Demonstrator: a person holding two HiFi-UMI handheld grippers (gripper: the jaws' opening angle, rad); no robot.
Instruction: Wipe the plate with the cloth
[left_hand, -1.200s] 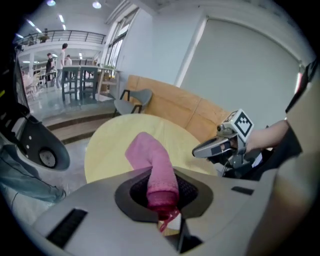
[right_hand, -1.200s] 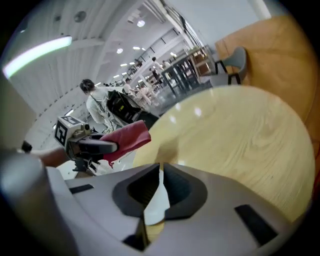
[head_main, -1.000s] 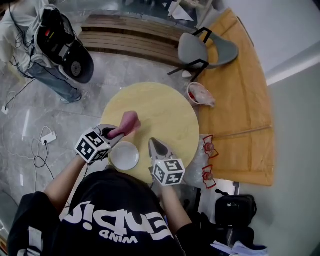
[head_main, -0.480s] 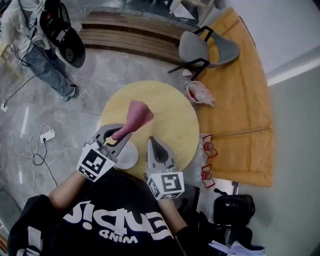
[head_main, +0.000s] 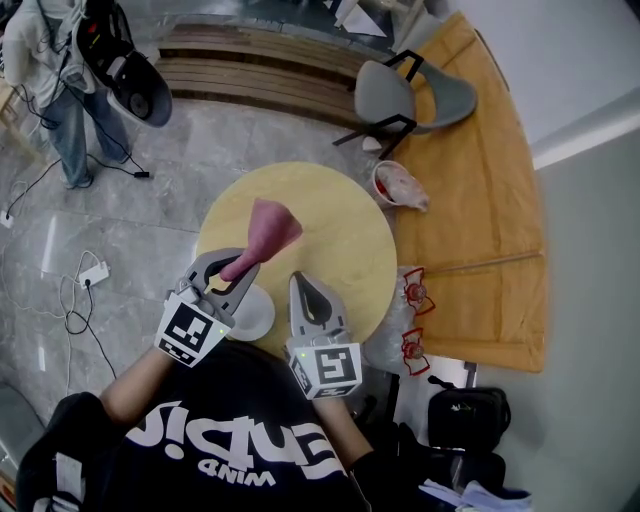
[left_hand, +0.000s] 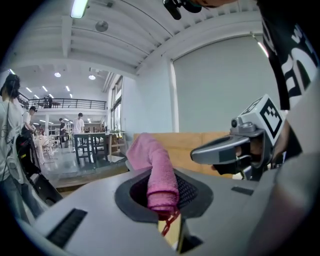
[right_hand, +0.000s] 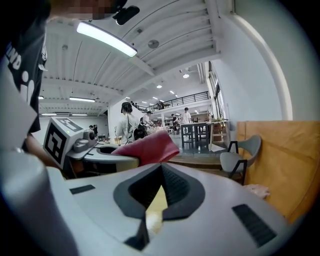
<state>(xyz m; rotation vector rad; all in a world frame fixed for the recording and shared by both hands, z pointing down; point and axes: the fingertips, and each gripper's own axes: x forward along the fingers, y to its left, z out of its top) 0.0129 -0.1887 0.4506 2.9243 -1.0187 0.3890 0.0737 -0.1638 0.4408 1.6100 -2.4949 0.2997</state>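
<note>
Looking down from the head view, we see our left gripper (head_main: 228, 272) pinching the pink cloth (head_main: 268, 228) above the round table (head_main: 340, 225). The white plate (head_main: 256, 314) sits near the table's edge, partly hidden by that gripper. In the left gripper view, the jaws squeeze the cloth tight. In the right gripper view, our right gripper (right_hand: 157, 200) is closed and holds nothing.

the raised cloth (head_main: 268, 228) and the plate (head_main: 256, 314) crowd the table (head_main: 350, 225) at near left; its right and far side lie open.
</note>
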